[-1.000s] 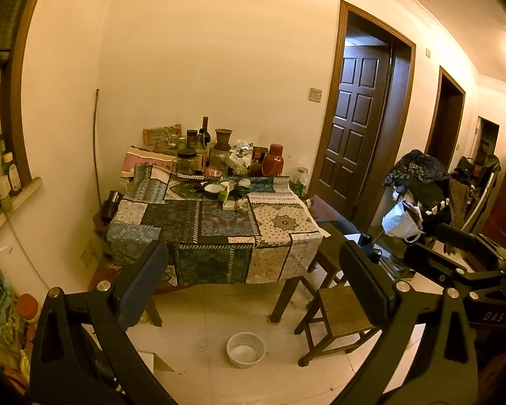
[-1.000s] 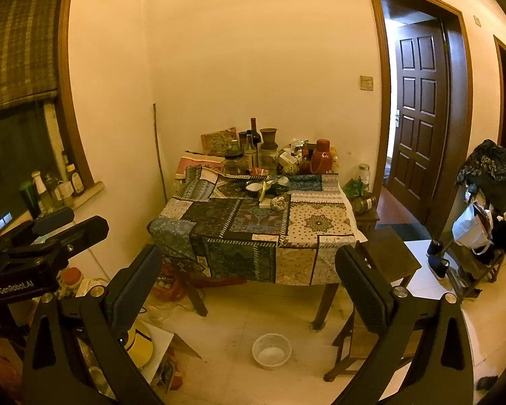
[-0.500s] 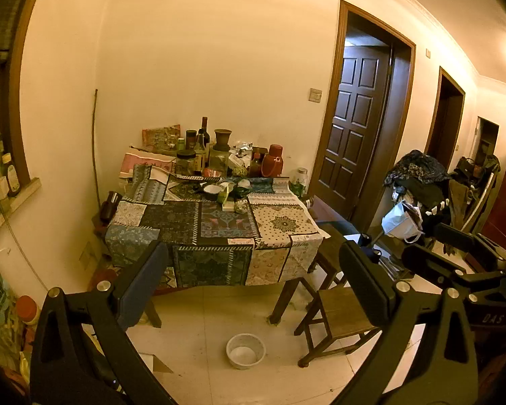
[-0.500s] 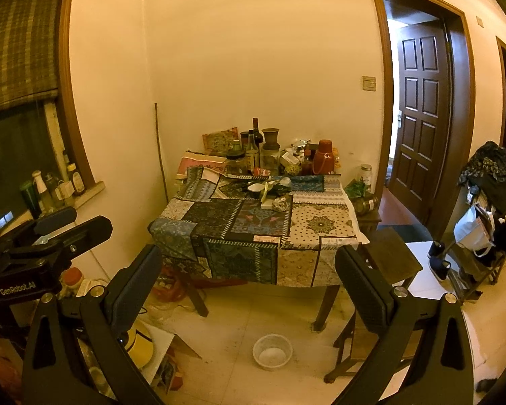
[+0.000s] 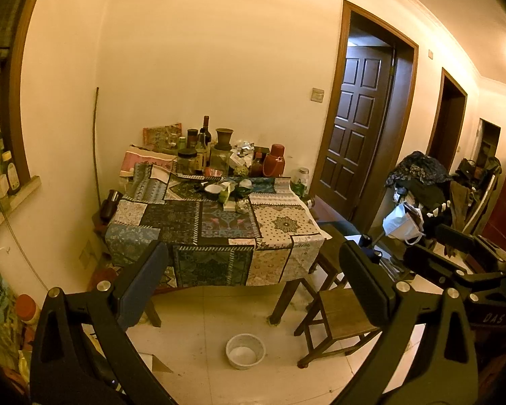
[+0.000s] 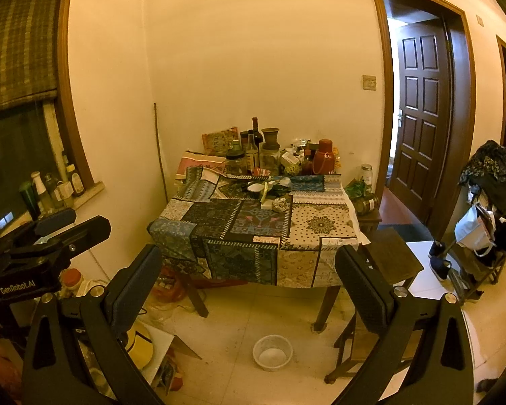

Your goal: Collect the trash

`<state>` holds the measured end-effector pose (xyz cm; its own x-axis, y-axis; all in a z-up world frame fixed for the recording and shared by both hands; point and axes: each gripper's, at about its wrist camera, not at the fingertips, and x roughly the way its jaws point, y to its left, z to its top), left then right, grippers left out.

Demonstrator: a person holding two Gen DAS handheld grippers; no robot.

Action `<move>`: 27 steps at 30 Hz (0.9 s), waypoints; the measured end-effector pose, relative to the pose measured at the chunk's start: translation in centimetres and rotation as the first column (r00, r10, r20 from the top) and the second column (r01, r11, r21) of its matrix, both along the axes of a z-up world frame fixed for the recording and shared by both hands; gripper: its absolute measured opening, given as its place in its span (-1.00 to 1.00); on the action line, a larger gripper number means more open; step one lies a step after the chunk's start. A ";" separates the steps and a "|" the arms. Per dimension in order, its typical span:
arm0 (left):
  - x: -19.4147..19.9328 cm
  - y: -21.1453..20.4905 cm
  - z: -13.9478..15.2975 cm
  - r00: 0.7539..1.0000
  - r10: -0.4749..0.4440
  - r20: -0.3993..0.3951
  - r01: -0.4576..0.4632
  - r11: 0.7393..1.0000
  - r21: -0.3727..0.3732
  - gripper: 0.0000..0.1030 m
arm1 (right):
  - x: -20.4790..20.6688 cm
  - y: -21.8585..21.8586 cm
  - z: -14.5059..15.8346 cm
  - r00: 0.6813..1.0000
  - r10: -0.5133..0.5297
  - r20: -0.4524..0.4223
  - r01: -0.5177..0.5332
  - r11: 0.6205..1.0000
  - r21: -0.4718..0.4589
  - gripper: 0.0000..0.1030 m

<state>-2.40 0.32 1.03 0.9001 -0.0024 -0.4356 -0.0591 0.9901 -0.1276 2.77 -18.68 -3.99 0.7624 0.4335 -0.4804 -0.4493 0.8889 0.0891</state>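
Observation:
A table with a patchwork cloth [image 5: 219, 236] [image 6: 253, 233] stands against the far wall. Scraps lie near its middle: a crumpled wad [image 5: 242, 205] [image 6: 280, 204], a green wrapper [image 5: 226, 193] [image 6: 265, 191] and a small bowl [image 5: 214, 189] [image 6: 255, 187]. A small white basket [image 5: 245, 351] [image 6: 272, 352] sits on the floor in front of the table. My left gripper [image 5: 253, 283] is open and empty, well short of the table. My right gripper [image 6: 249, 283] is open and empty too. Each gripper shows in the other's view, the right [image 5: 455, 266] and the left [image 6: 50, 233].
Bottles, jars and a red flask [image 5: 275, 165] crowd the table's back edge. Wooden stools [image 5: 340, 310] [image 6: 391, 253] stand at the table's right. A clothes rack [image 5: 421, 195] is at the far right, a dark door [image 6: 421, 108] behind. Clutter lies on the floor at the left [image 6: 141, 347].
Both views have shifted slightly; the table sits a touch closer. Both grippers stay open and empty.

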 end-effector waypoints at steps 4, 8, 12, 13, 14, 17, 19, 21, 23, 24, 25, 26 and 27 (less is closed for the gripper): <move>0.4 -0.1 0.1 1.000 0.006 -0.005 -0.006 1.000 0.005 0.98 | -0.1 0.0 0.0 1.000 0.000 0.001 0.000 1.000 0.001 0.98; 0.7 -0.2 0.0 1.000 0.010 -0.005 -0.010 1.000 0.006 0.98 | -0.1 0.1 0.0 1.000 0.000 0.001 0.000 1.000 0.001 0.98; 1.4 -0.5 -0.4 1.000 0.020 -0.002 -0.020 1.000 0.002 0.98 | 0.3 0.2 0.0 1.000 0.009 0.002 -0.009 1.000 0.002 0.98; 1.5 -0.7 -0.4 1.000 0.024 -0.001 -0.024 1.000 0.001 0.98 | 0.4 0.2 0.0 1.000 0.012 0.004 -0.012 1.000 0.003 0.98; 1.7 -1.0 -0.5 1.000 0.027 0.000 -0.027 1.000 0.000 0.98 | 0.6 0.0 0.0 1.000 0.014 0.005 -0.014 1.000 0.005 0.98; 2.3 -1.6 -1.0 0.999 0.040 0.002 -0.040 0.999 0.003 0.98 | 1.3 -0.6 -0.1 1.000 0.022 0.003 -0.022 1.000 0.009 0.98; 2.7 -2.2 -1.1 0.999 0.052 0.006 -0.052 0.999 0.005 0.98 | 1.8 -1.1 -0.1 1.000 0.029 0.006 -0.029 1.000 0.011 0.98; 3.1 -2.8 -1.1 0.998 0.062 0.013 -0.062 0.998 0.005 0.98 | 2.2 -1.8 0.0 0.999 0.032 0.009 -0.032 0.999 0.012 0.98; 3.7 -3.3 -1.2 0.998 0.068 0.016 -0.068 0.998 0.005 0.98 | 2.9 -2.3 0.1 0.999 0.033 0.009 -0.033 0.999 0.010 0.98; 4.0 -3.6 -1.2 0.997 0.069 0.019 -0.069 0.998 0.005 0.98 | 3.2 -2.5 0.1 0.999 0.032 0.010 -0.032 0.999 0.008 0.98; 4.4 -3.9 -1.3 0.997 0.070 0.022 -0.070 0.998 0.003 0.98 | 3.5 -2.7 0.1 1.000 0.027 0.012 -0.027 1.000 0.005 0.98; 4.7 -4.0 -1.2 0.997 0.071 0.023 -0.071 0.997 0.003 0.98 | 3.8 -2.9 0.1 1.000 0.021 0.015 -0.021 1.000 0.003 0.98; 5.2 -4.1 -1.1 0.997 0.073 0.022 -0.073 0.997 0.005 0.98 | 4.2 -3.1 0.0 1.000 0.013 0.017 -0.013 1.000 0.000 0.98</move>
<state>2.79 -3.79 -0.11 0.9069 0.0659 -0.4161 -0.1285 0.9839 -0.1242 6.93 -21.79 -3.96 0.7647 0.4437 -0.4674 -0.4626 0.8828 0.0812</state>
